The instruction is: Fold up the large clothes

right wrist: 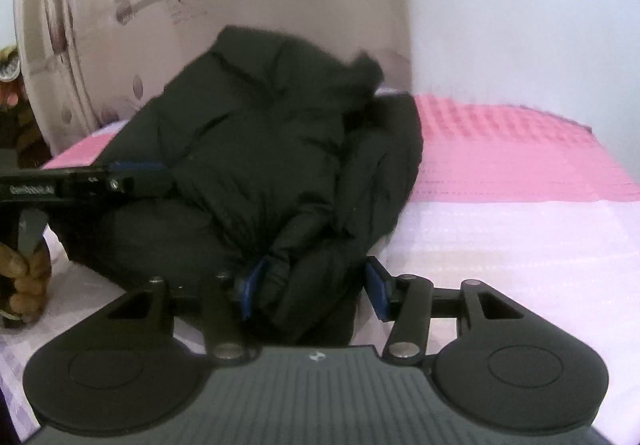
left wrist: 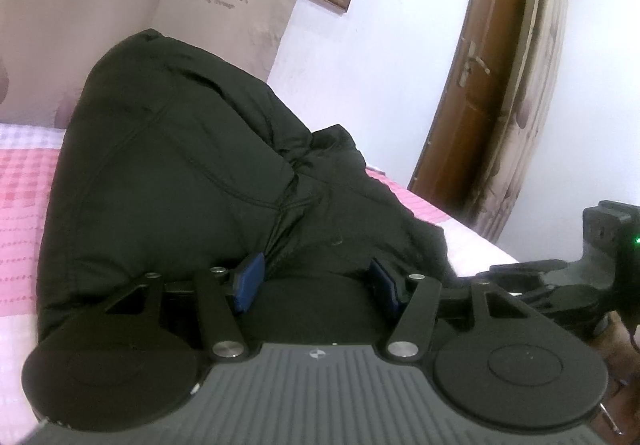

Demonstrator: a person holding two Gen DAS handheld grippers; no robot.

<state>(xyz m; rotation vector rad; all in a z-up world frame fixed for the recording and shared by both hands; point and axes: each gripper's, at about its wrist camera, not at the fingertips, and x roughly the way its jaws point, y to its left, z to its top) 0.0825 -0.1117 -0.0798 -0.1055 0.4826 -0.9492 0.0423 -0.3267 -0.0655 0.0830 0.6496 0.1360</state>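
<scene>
A large black padded jacket (left wrist: 172, 173) lies bunched in a heap on a pink and white checked bed (left wrist: 20, 205). In the left wrist view my left gripper (left wrist: 316, 283) has its blue pads spread wide, with jacket fabric bulging between them. In the right wrist view the jacket (right wrist: 256, 149) fills the middle, and my right gripper (right wrist: 314, 287) also stands wide, with a thick fold of the jacket between its pads. The left gripper (right wrist: 132, 175) shows from the side at the jacket's left edge. The right gripper's body (left wrist: 608, 257) shows at the right edge of the left wrist view.
A curtain (left wrist: 120, 5) with leaf prints hangs behind the bed. A brown wooden door (left wrist: 480, 85) stands at the right of the left wrist view. The pink bedspread (right wrist: 520, 157) stretches to the right of the jacket. A hand (right wrist: 24, 273) holds the left gripper's handle.
</scene>
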